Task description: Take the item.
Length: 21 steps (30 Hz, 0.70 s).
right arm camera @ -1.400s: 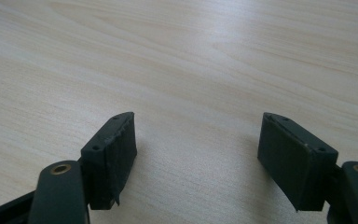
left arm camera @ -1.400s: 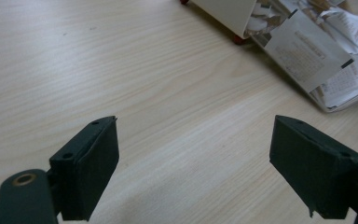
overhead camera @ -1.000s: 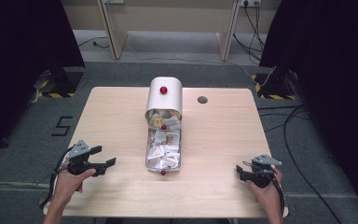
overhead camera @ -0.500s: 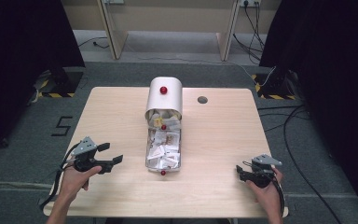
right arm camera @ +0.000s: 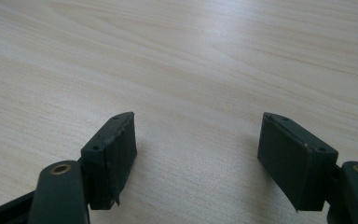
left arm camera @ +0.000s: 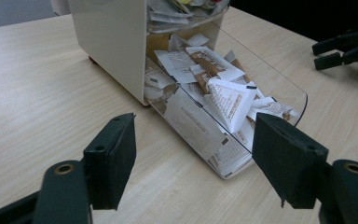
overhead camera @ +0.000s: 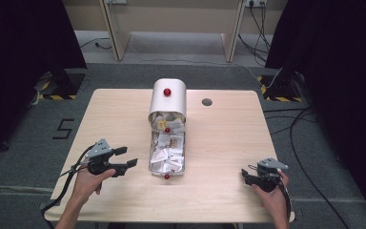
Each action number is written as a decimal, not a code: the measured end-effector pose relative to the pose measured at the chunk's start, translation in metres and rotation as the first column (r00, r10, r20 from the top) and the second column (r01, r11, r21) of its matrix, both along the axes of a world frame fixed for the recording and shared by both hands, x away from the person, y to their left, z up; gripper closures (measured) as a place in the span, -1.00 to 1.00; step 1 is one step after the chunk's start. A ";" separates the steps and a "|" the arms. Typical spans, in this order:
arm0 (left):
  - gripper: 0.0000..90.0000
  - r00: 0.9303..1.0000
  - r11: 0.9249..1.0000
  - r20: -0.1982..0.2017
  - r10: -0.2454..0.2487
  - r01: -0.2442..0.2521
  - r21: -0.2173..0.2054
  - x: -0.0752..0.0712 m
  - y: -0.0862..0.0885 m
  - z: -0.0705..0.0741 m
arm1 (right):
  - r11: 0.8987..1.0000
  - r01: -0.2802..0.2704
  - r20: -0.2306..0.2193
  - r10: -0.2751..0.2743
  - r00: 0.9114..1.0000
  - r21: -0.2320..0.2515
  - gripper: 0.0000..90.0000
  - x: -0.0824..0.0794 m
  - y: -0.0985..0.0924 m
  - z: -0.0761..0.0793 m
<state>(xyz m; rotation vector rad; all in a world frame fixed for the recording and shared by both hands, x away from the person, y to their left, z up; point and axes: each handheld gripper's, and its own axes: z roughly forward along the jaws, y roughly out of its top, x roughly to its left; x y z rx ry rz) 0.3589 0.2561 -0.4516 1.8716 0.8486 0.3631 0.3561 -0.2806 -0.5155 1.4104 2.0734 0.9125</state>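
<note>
A cream box [overhead camera: 167, 98] with a red knob lies mid-table, its clear flap [overhead camera: 152, 160] folded down toward me and heaped with paper packets [overhead camera: 167, 150]. My left gripper [overhead camera: 129, 156] hovers just left of the flap, open, pointing at it with nothing between its jaws, which have just been closing a little. In the left gripper view that gripper [left arm camera: 193, 158] frames the flap's rim [left arm camera: 298, 95] and the packets [left arm camera: 223, 93] beside the box [left arm camera: 112, 42]. My right gripper [overhead camera: 244, 176] rests open near the front right corner; in its own view the right gripper [right arm camera: 198, 154] stands over bare wood.
The wooden table [overhead camera: 228, 138] has a round cable hole [overhead camera: 207, 102] right of the box. The far right gripper [left arm camera: 326, 53] shows in the left gripper view. Cables trail from both grippers. Dark curtains stand at both sides, and the floor is marked with a "5" [overhead camera: 63, 129].
My left gripper has moved right toward the clear flap and risen slightly, and its jaws have narrowed somewhat. The right gripper has kept still.
</note>
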 end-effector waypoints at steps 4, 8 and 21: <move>-0.24 1.000 1.000 0.017 -0.012 0.012 0.022 -0.001 -0.010 0.005 | 1.000 0.000 0.000 0.000 1.000 0.000 -0.36 0.000 0.000 0.000; -0.09 1.000 1.000 0.004 -0.013 0.013 -0.013 -0.001 -0.013 0.005 | 1.000 0.001 -0.001 -0.001 1.000 0.001 -0.36 0.000 0.000 0.000; 0.05 1.000 1.000 -0.007 -0.007 0.007 0.020 0.004 -0.037 0.011 | 1.000 0.000 -0.001 0.000 1.000 0.001 -0.36 0.000 0.000 0.000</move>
